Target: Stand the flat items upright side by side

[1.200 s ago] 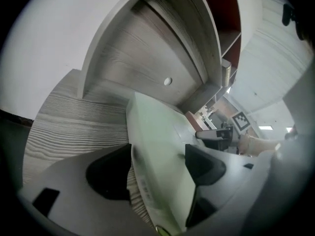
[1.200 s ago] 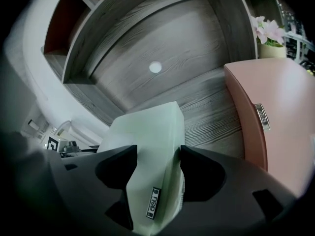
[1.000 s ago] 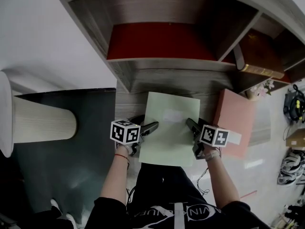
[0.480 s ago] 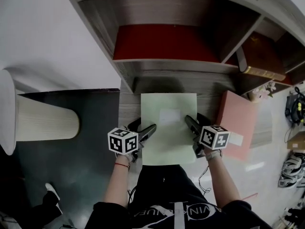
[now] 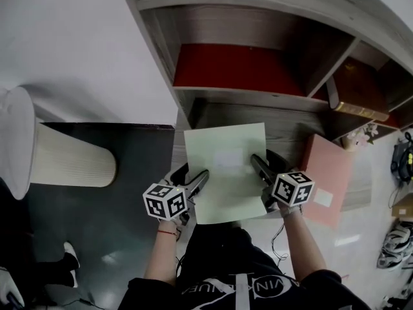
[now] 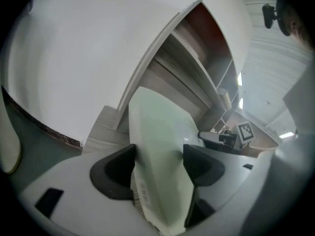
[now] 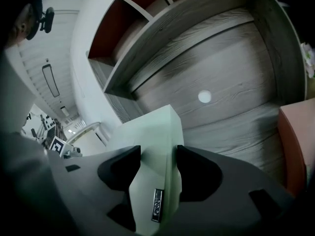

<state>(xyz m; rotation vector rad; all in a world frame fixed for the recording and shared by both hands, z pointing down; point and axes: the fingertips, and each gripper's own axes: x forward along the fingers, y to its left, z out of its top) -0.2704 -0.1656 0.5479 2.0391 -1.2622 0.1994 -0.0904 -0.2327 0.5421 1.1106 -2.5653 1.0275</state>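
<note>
Pale green book [image 5: 226, 173] fills the middle of the head view, held flat in the air between both grippers, just in front of a grey wooden shelf unit [image 5: 258, 102] at 12 o'clock. The left gripper [image 5: 193, 176] grips its 9 o'clock edge and the right gripper [image 5: 266, 166] its 3 o'clock edge. We judge this to be the carrying step. Next we would need to tip the book onto its edge and stand it on the lower board. A pink book [image 5: 329, 179] lies flat at 3 o'clock, and a white ribbed cylinder [image 5: 71, 163] stands clear at 9 o'clock.

Left gripper view: the jaws are closing, with the pads against both faces of the book.

Right gripper view: the jaws are clenched on the book's edge. Bare board lies beyond, and the pink book at 3 o'clock may crowd the spot.
</note>
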